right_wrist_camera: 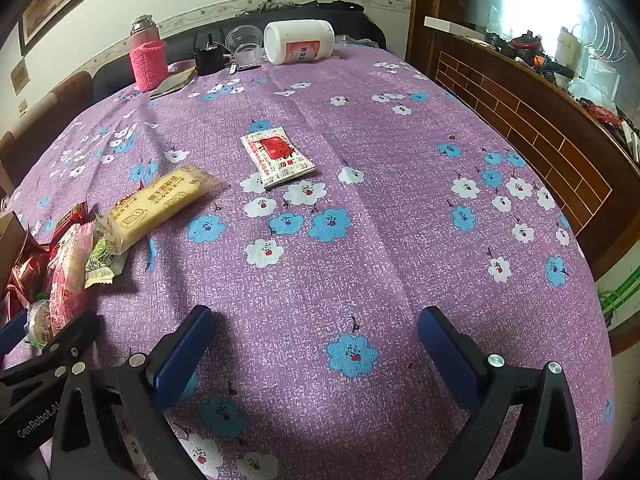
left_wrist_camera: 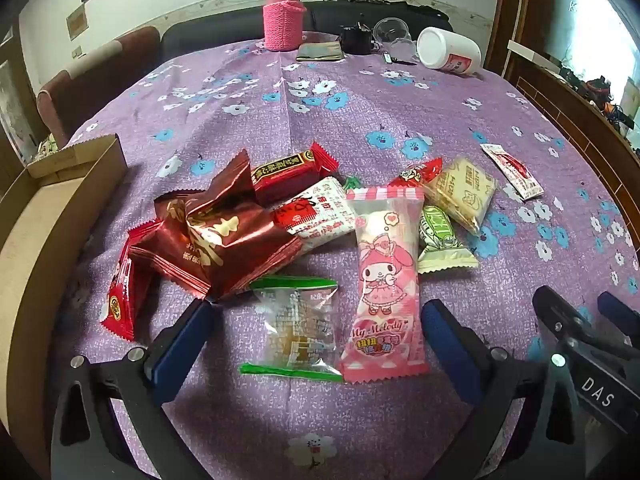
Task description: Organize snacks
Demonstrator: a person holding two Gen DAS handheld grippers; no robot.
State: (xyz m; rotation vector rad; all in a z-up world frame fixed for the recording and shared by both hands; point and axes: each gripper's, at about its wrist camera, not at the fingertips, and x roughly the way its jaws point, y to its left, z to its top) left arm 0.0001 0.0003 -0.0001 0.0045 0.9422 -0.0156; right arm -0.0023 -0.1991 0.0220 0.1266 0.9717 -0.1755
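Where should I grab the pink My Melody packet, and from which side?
Grip the pink My Melody packet across its narrow width, near the middle, coming straight down. It lies flat and lengthwise between the open left gripper fingers; its crimped near end is clear, while its far end touches other snacks.

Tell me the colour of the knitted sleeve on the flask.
Pink; the knitted sleeve shows best in the left wrist view.

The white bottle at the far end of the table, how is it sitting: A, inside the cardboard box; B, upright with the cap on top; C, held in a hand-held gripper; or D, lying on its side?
D: the white bottle lies on its side on the purple tablecloth, beside a clear plastic cup.
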